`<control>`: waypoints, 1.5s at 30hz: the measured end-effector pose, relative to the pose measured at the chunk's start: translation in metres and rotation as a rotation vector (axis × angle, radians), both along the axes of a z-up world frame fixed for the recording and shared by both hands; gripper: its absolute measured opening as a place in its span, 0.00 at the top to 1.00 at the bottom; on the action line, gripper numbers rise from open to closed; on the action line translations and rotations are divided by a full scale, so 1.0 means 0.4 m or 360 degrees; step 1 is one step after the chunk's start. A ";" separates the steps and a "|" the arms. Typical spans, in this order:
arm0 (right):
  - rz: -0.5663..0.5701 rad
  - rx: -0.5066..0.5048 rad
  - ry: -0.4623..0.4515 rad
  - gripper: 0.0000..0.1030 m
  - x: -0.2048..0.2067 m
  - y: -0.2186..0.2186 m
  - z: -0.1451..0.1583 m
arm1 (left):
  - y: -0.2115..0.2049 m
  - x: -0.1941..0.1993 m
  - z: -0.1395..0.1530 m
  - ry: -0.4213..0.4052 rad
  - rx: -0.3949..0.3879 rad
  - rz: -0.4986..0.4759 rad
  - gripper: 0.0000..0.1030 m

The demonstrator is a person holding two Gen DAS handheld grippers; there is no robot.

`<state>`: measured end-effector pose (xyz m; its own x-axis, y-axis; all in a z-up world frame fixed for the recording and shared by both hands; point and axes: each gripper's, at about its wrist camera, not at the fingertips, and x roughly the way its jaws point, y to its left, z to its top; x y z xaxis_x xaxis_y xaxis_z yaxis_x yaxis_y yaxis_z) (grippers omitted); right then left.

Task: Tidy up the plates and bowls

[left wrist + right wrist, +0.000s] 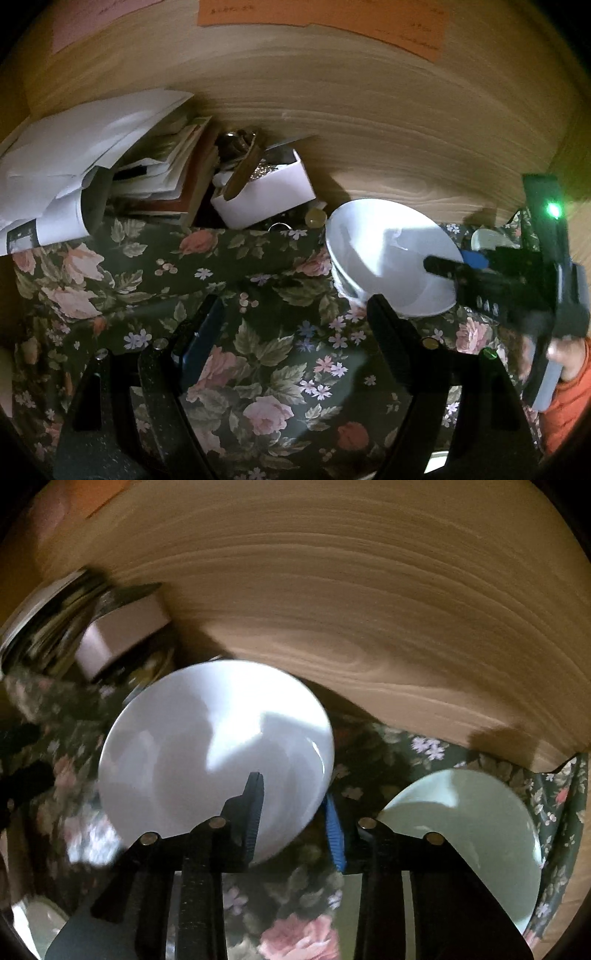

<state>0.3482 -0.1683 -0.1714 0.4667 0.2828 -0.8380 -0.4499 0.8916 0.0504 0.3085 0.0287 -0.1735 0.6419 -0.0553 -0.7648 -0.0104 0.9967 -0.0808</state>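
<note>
A white bowl (207,738) sits on the floral cloth (258,369) close to the wooden back panel. My right gripper (291,790) is shut on the bowl's near right rim, with the black finger (253,812) inside the bowl and the blue-padded finger (334,834) outside. In the left wrist view the same bowl (376,251) lies at the right, and the right gripper (458,264) reaches in from the right edge. My left gripper (295,306) hangs open over bare cloth, left of the bowl. A pale green bowl (469,830) rests to the right.
A stack of papers and books (92,166) and a white box of small items (266,188) fill the back left. The wooden panel (369,110) closes off the back, with an orange note (314,18) on it. A hand in an orange sleeve (569,369) holds the right gripper.
</note>
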 end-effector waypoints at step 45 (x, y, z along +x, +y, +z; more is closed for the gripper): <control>0.0149 0.0265 0.0118 0.75 -0.155 0.110 -0.037 | 0.028 -0.031 -0.115 0.0358 -0.0032 -0.0059 0.77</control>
